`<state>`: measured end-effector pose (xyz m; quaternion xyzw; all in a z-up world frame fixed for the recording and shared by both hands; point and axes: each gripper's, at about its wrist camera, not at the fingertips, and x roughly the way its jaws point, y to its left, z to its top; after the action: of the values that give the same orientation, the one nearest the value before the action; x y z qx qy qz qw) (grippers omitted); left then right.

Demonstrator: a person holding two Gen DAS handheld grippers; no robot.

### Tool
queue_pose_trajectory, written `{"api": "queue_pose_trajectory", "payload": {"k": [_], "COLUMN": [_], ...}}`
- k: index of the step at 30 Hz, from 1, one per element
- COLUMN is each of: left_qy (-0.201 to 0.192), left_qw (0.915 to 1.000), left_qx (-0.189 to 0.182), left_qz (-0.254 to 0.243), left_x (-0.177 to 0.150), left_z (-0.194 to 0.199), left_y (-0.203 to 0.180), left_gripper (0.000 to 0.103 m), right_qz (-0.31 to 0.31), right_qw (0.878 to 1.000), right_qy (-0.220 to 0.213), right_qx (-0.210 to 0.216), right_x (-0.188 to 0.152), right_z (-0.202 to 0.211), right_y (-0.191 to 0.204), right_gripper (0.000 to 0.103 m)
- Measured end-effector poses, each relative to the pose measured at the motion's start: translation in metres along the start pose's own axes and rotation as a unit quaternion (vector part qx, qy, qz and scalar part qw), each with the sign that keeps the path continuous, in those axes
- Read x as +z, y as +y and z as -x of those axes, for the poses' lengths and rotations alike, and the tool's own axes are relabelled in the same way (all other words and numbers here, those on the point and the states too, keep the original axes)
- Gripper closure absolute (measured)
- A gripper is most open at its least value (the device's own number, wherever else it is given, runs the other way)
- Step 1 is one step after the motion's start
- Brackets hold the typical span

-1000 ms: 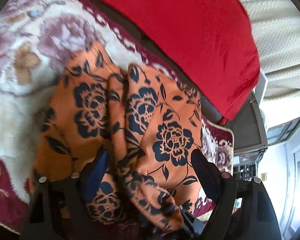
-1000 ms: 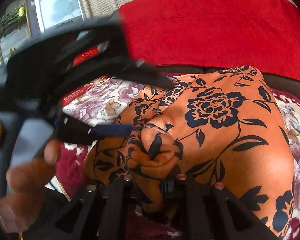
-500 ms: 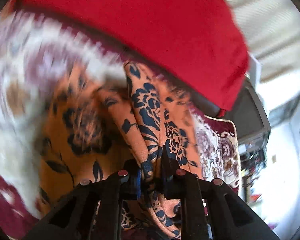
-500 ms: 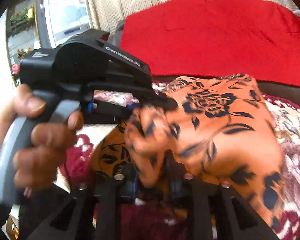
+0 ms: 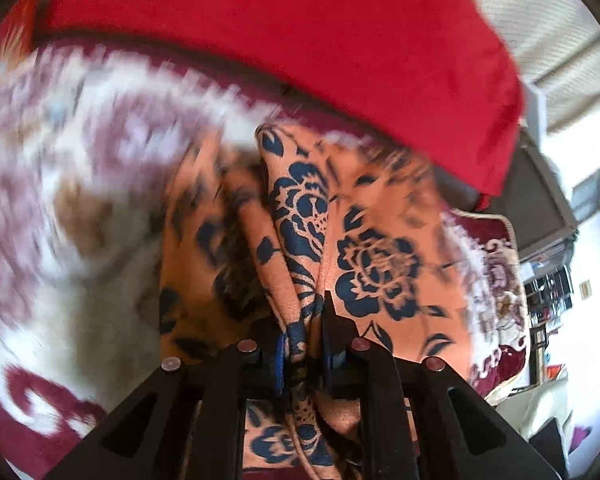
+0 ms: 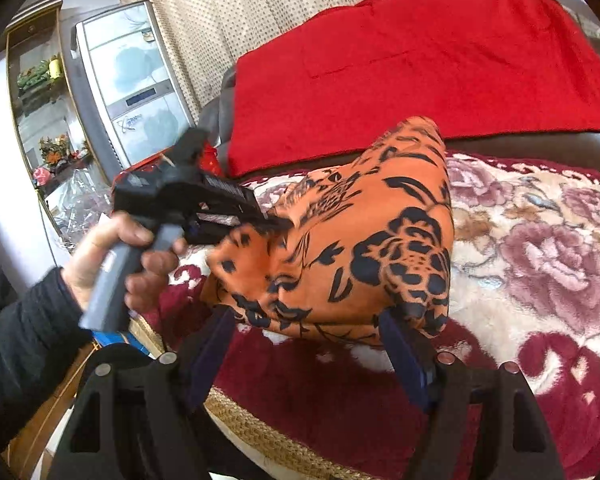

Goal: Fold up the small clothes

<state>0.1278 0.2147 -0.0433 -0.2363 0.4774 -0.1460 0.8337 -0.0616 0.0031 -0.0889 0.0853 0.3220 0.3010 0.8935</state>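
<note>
The orange cloth with dark blue flowers (image 5: 364, 248) lies bunched on a flowered blanket (image 5: 60, 184). A raised fold of this cloth is pinched in my left gripper (image 5: 305, 344), which is shut on it. In the right wrist view the same cloth (image 6: 364, 248) sits as a rounded heap, and the left gripper (image 6: 276, 222), held by a hand, bites into the heap's left side. My right gripper (image 6: 312, 340) hangs just before the heap's near edge; its jaws are opening and stand wide, with nothing pressed between them.
A large red cloth (image 6: 420, 64) covers the sofa back behind the blanket (image 6: 540, 240). A glass cabinet (image 6: 40, 92) and a grey appliance (image 6: 128, 84) stand at the left, with a dotted curtain (image 6: 260, 4) behind. The blanket's braided edge (image 6: 260, 432) runs along the front.
The left gripper closed on a fold of the cloth and lifted it a little. The right gripper let go of its bunch, opened wide and pulled back towards the blanket's near edge.
</note>
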Motion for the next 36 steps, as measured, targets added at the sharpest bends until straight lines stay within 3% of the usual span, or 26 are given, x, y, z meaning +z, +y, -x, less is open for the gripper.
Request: {"api": "queue_pose_trajectory", "payload": {"k": [4, 8, 11, 15, 20, 24, 29, 31, 33, 36], "left_qy": [-0.021, 0.017, 0.019, 0.029, 0.022, 0.014, 0.013, 0.012, 0.012, 0.012], "left_qw": [0.9995, 0.9971, 0.9976, 0.9978, 0.9965, 0.9974, 0.997, 0.9971, 0.9968, 0.9964], "left_qx": [0.018, 0.064, 0.035, 0.039, 0.005, 0.008, -0.004, -0.008, -0.013, -0.021], "left_qz": [-0.016, 0.038, 0.057, 0.046, 0.081, 0.07, 0.077, 0.075, 0.078, 0.081], "left_x": [0.012, 0.001, -0.006, -0.004, -0.01, -0.008, -0.013, -0.017, -0.017, -0.017], "left_z": [0.022, -0.008, -0.015, -0.015, -0.014, -0.013, -0.011, -0.009, -0.01, -0.011], "left_y": [0.009, 0.058, 0.069, 0.07, 0.082, 0.082, 0.082, 0.085, 0.086, 0.09], "left_gripper": [0.088, 0.088, 0.088, 0.088, 0.086, 0.084, 0.084, 0.084, 0.083, 0.081], "right_qz": [-0.009, 0.001, -0.01, -0.012, -0.013, -0.053, -0.156, -0.169, -0.185, -0.23], "right_qw": [1.0, 0.999, 1.0, 1.0, 1.0, 0.998, 0.984, 0.981, 0.975, 0.957], "right_qy": [-0.02, -0.035, -0.025, -0.018, -0.011, -0.012, 0.012, 0.025, 0.055, 0.117], "right_qx": [0.007, -0.001, -0.004, -0.006, 0.001, 0.023, 0.08, 0.088, 0.108, 0.136], "right_x": [0.001, -0.002, -0.002, -0.001, -0.004, 0.004, 0.045, 0.067, 0.089, 0.107], "right_z": [0.014, 0.025, 0.02, 0.013, 0.013, 0.016, 0.004, -0.011, -0.039, -0.092], "right_y": [-0.001, 0.006, -0.001, 0.001, 0.004, -0.012, -0.063, -0.078, -0.092, -0.109], "right_gripper": [0.025, 0.025, 0.025, 0.025, 0.025, 0.025, 0.025, 0.024, 0.024, 0.024]}}
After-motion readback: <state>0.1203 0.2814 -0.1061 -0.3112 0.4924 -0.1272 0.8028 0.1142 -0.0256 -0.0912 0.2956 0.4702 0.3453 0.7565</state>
